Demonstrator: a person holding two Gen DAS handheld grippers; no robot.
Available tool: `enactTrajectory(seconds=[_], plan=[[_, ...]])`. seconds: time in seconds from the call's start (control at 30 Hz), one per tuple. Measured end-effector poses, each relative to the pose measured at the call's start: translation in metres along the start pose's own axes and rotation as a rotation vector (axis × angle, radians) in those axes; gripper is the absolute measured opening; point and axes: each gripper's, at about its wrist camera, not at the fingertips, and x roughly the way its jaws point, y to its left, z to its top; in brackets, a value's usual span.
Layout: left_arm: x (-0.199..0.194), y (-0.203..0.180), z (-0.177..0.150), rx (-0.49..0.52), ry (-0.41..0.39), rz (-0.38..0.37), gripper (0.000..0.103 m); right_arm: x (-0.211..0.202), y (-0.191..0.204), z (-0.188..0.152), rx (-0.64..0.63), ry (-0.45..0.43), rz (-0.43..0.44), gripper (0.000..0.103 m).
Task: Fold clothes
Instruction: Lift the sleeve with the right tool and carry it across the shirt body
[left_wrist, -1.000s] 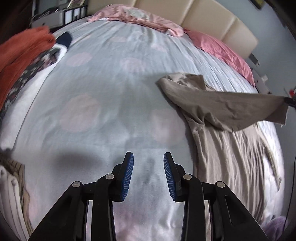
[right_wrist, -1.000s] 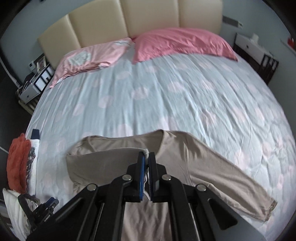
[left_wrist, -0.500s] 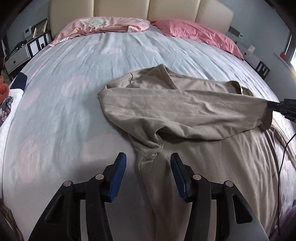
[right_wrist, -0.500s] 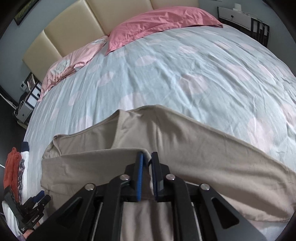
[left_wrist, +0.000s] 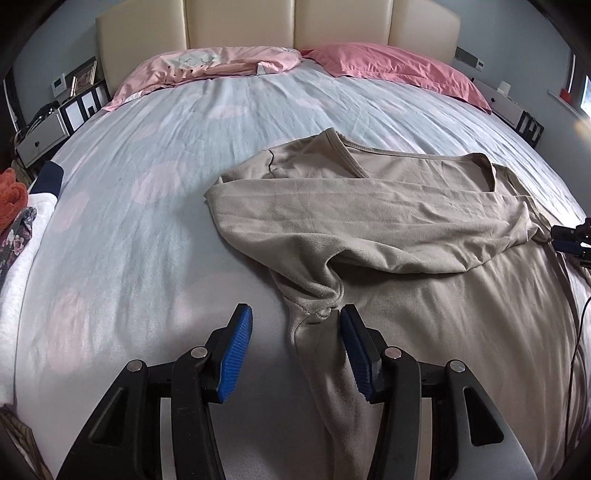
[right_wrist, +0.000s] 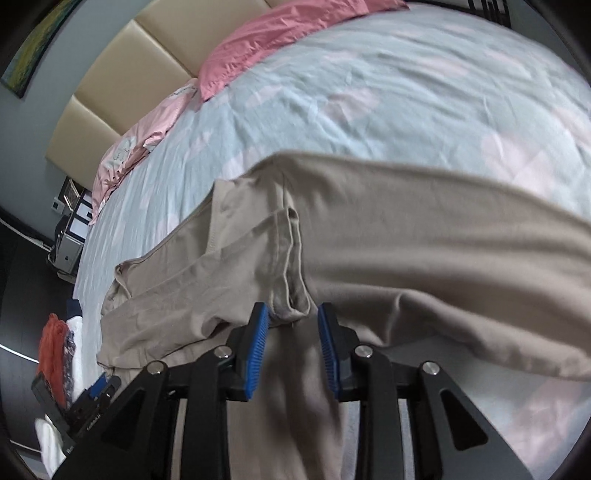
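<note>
— Left wrist view: where's the beige top (left_wrist: 424, 229)?
— Spread on the bed (left_wrist: 155, 229) toward its right edge, sleeve folded across; left gripper (left_wrist: 295, 328) gapes beside the armpit.
— Right gripper (right_wrist: 291, 325)?
— Parted around the cuff; pink pillows (left_wrist: 391, 70) at the headboard.

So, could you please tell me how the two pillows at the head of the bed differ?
The left pillow is pale pink with a small printed design and lies rumpled and flattened. The right pillow is a deeper, plain pink and looks fuller and smoother. Both lie side by side against the headboard, on the bedspread.
</note>
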Motion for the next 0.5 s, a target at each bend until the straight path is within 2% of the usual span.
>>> enactTrajectory(seconds=[0.07,0.1,0.13,0.23,0.3,0.37,0.47,0.5], plan=[[0.0,0.001,0.0,-0.003,-0.008,0.009,0.051,0.003,0.002,-0.001,0.0,0.001,0.016,0.025],[-0.001,0.002,-0.001,-0.004,-0.013,0.013,0.051,0.003,0.004,-0.002,-0.011,-0.011,0.005,0.016],[-0.001,0.003,-0.001,-0.011,-0.019,0.012,0.051,0.003,0.007,-0.003,-0.022,-0.023,-0.005,0.013],[-0.004,0.001,0.0,-0.01,-0.04,-0.006,0.051,0.001,0.012,-0.002,-0.031,-0.043,-0.015,0.007],[-0.003,-0.006,0.0,0.026,-0.043,0.013,0.05,0.0,0.015,-0.002,-0.033,-0.05,-0.024,0.006],[0.002,-0.011,-0.001,0.05,-0.026,0.033,0.024,-0.004,0.015,-0.001,-0.033,-0.063,-0.038,0.006],[0.003,-0.007,-0.001,0.042,-0.022,0.053,0.009,-0.022,0.006,0.003,0.015,-0.121,-0.07,0.005],[0.003,-0.003,0.0,0.032,-0.018,0.062,0.009,-0.028,0.004,0.004,0.031,-0.14,-0.081,0.005]])
